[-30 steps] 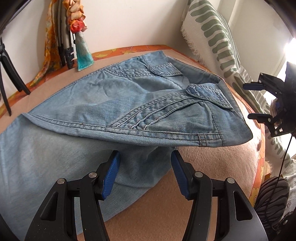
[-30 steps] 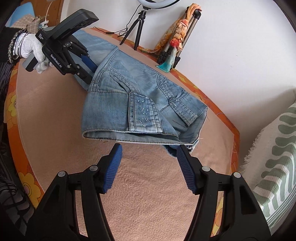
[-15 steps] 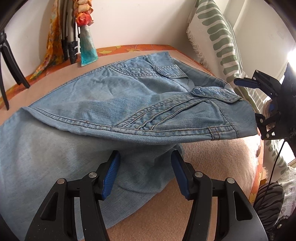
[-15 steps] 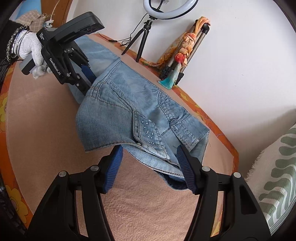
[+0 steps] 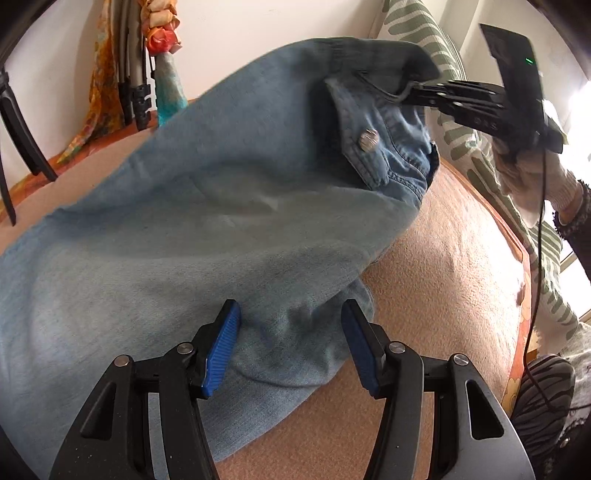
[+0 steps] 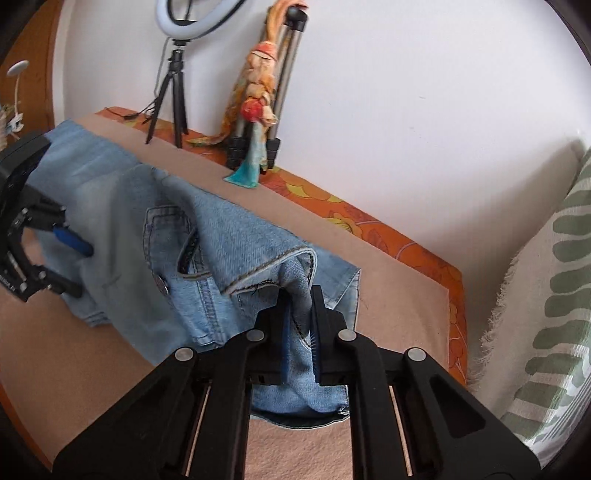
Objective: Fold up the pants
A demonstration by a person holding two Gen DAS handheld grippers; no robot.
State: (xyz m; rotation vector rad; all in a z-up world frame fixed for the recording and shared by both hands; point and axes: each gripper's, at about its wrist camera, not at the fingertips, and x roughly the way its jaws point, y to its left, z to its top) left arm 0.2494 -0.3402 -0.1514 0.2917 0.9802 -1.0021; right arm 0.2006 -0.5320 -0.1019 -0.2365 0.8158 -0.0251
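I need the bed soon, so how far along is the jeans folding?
Early on. One fold looks done: the jeans lie doubled on the blanket. In hand: the right gripper is closing on the waistband edge, lifting it. The left gripper hangs open over the legs. Left: laying that end over and flattening.

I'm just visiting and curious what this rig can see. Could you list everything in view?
jeans: one, light blue denim, spread on the bed, waistband end lifted
blanket: one, pinkish-beige, under the jeans
bed cover: one, orange floral, showing at the edges
cushion: one, cream with green stripes, against the wall
ring light: one, white on a black tripod, by the wall
scarf: one, orange patterned, draped on a folded grey tripod
left gripper: black, blue fingers apart over the jeans' leg
right gripper: black, fingers closing, waistband pinched between them
hand: one, white glove, holding the right gripper
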